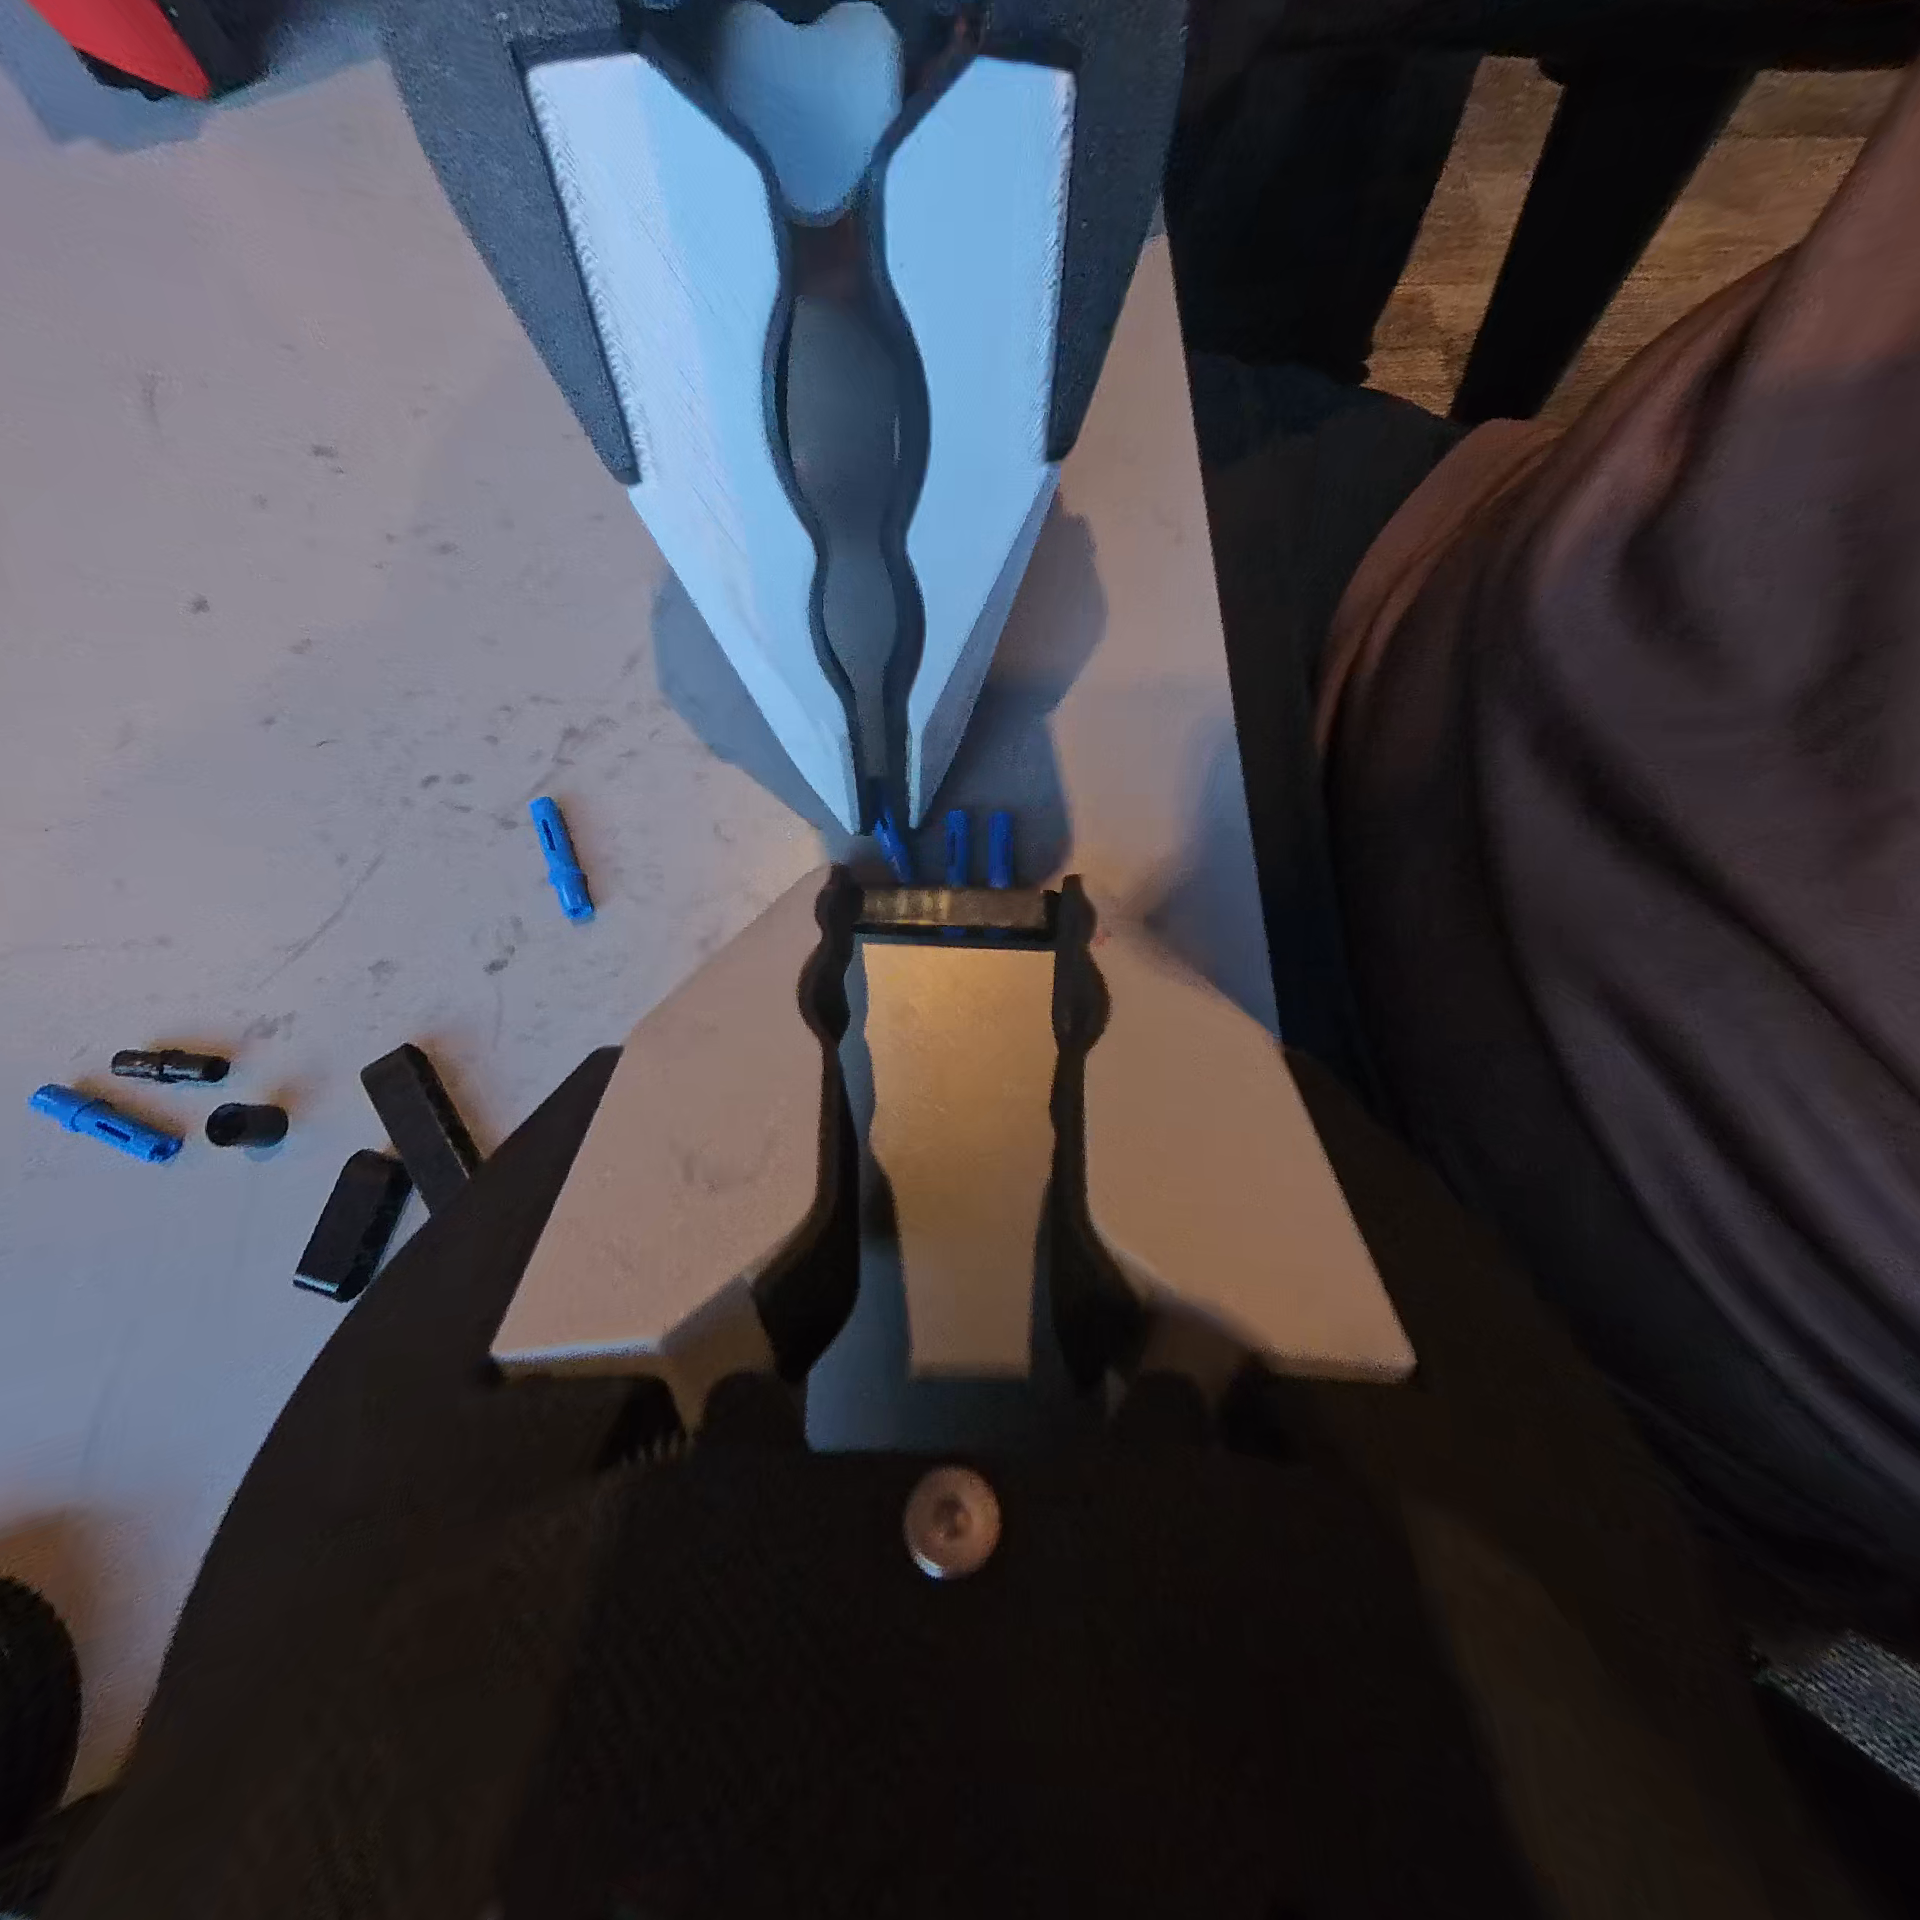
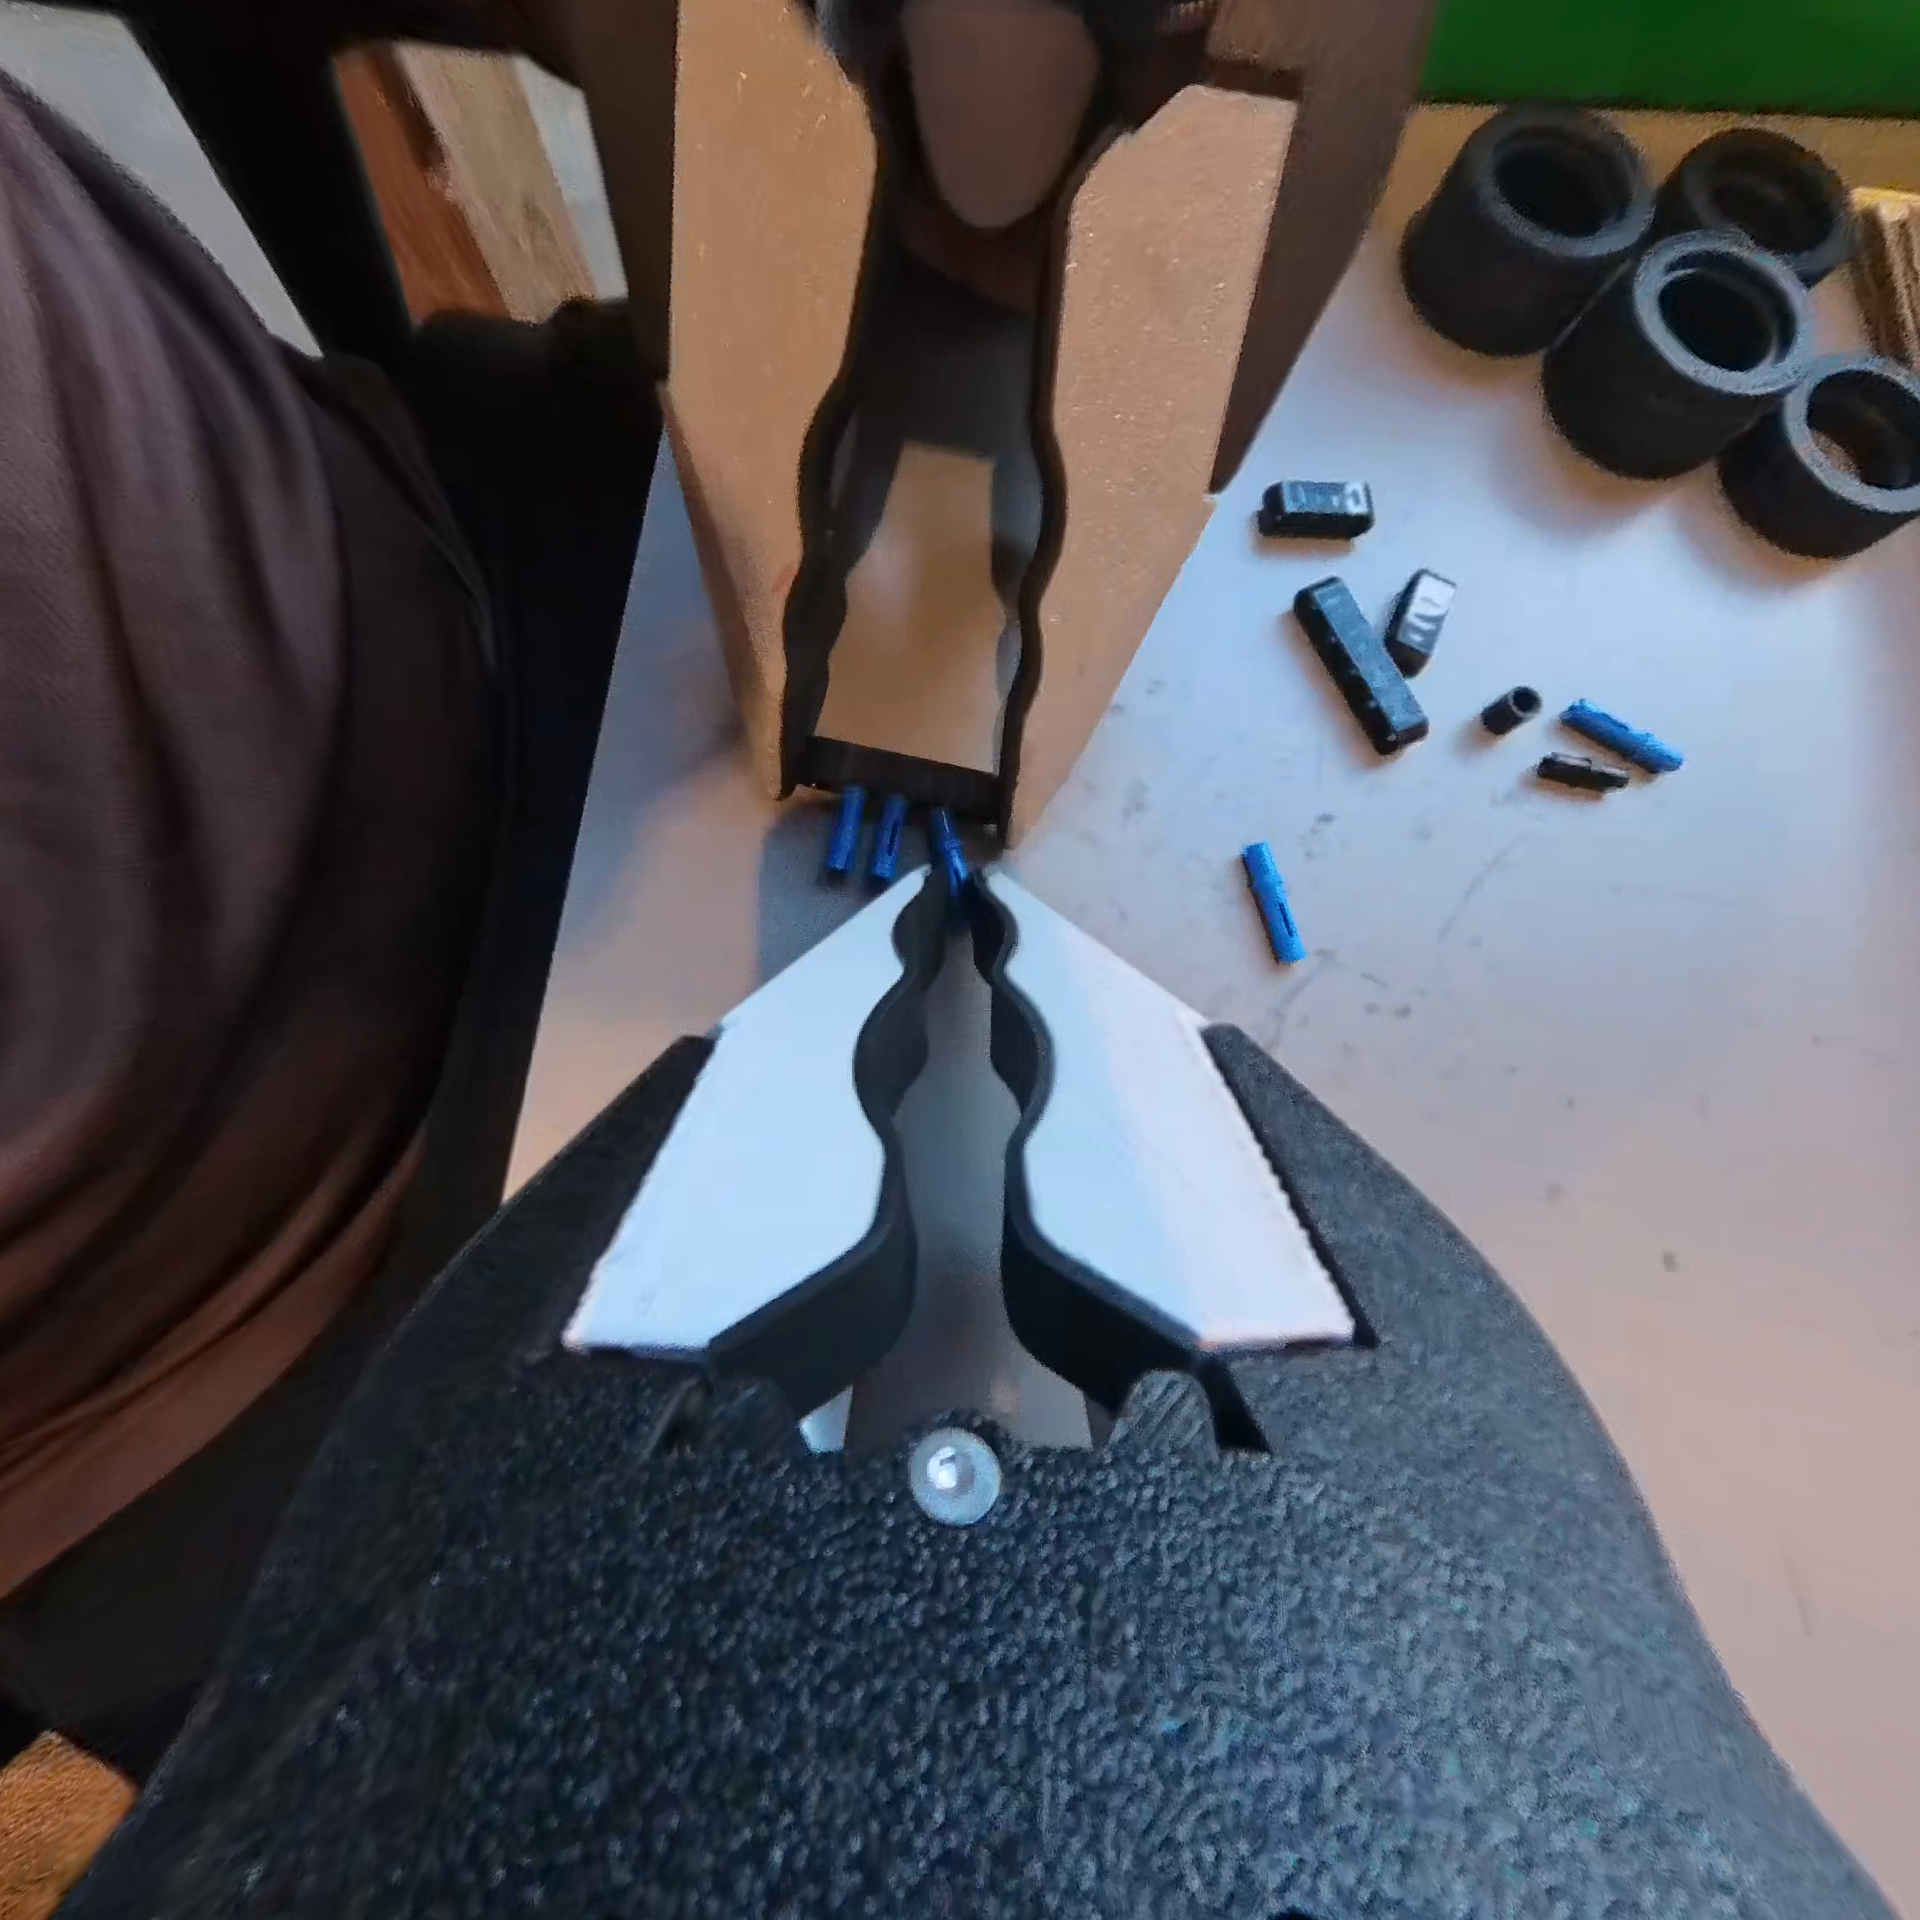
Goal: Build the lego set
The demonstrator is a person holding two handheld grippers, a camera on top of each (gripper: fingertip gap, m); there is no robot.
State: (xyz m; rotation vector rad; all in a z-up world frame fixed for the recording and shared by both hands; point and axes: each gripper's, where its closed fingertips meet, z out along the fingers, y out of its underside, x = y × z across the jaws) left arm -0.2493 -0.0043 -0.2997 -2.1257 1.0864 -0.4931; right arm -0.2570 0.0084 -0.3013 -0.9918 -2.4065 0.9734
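My left gripper (image 1: 952,920) is shut on the ends of a short black beam (image 1: 935,906) and holds it crosswise above the table's edge. Two blue pins (image 1: 977,836) stick out of the beam's far side. My right gripper (image 1: 888,816) comes in from the opposite side, shut on a third blue pin (image 1: 891,847) whose end is at the beam. In the right wrist view my right gripper (image 2: 951,883) pinches that pin (image 2: 943,836) against the beam (image 2: 894,774), which my left gripper (image 2: 899,779) holds; the other two pins (image 2: 865,829) sit beside it.
Loose parts lie on the white table (image 1: 260,520): blue pins (image 1: 561,857) (image 1: 104,1122), a black pin (image 1: 169,1065), a black bush (image 1: 246,1125), black beams (image 1: 416,1117). Several black tyres (image 2: 1662,312) stand at the back. A person's torso (image 2: 208,727) is close by. The tips of both grippers are at nearly the same place.
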